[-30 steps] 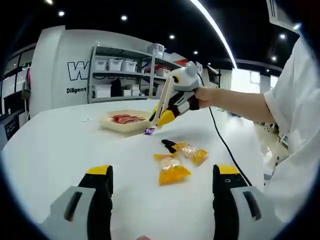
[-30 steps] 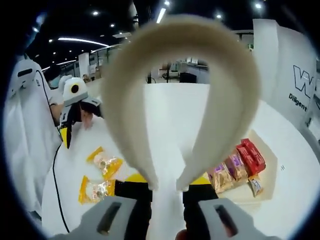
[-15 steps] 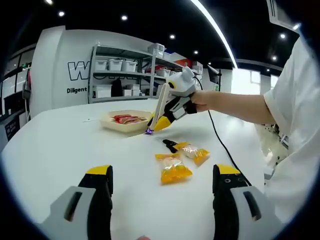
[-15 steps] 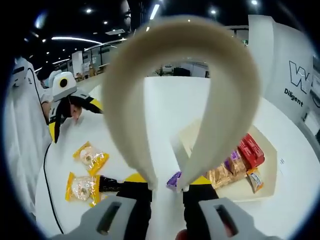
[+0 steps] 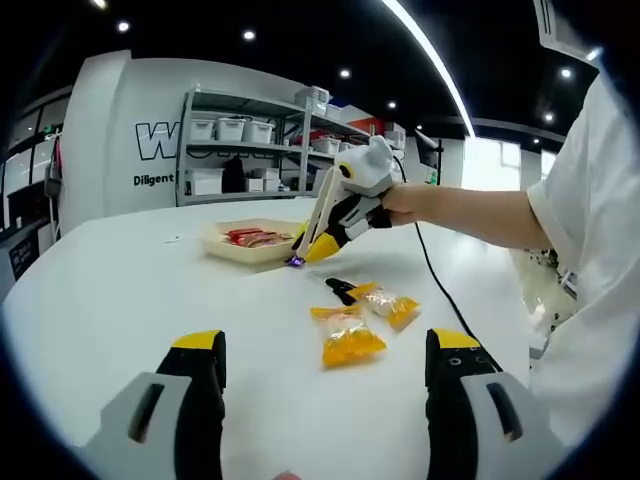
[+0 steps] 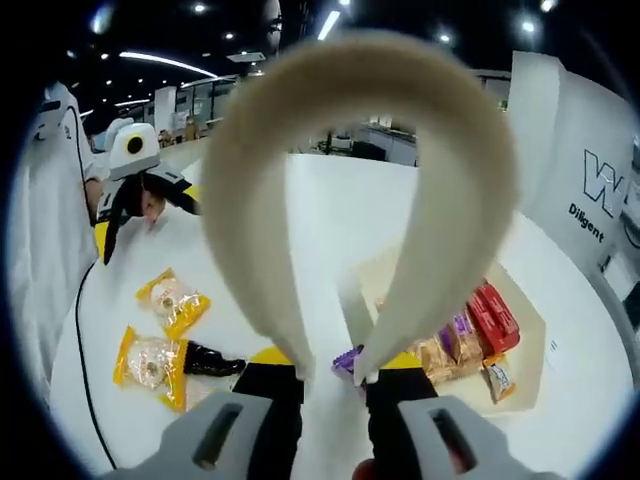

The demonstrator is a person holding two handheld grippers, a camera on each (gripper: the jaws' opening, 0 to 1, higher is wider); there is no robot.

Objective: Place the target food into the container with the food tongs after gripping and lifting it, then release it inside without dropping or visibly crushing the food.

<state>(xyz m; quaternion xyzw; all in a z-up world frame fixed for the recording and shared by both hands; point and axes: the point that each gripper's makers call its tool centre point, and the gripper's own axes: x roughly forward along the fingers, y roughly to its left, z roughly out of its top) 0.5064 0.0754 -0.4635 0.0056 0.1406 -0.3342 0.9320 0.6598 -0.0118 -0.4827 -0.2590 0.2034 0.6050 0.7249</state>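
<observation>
Gripping cream tongs (image 6: 440, 200) (tips at a purple packet (image 6: 347, 359)) beside the tray (image 6: 530, 345), the right gripper (image 6: 333, 385) stays narrow; the left gripper (image 5: 325, 345) gapes, holding nothing.

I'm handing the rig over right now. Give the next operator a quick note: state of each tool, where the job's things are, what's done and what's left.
Right tool: shut on the cream food tongs. The tong tips pinch a small purple packet low over the table, beside the near edge of the tray.
Left tool: open, holding nothing, low over the table.
Tray: already holds red, purple and brown snack packets.
On the table: two yellow packets and one dark packet.
Left to do: carry the purple packet over the tray rim and release it gently inside. Whether the table packets are also targets I cannot tell.
</observation>
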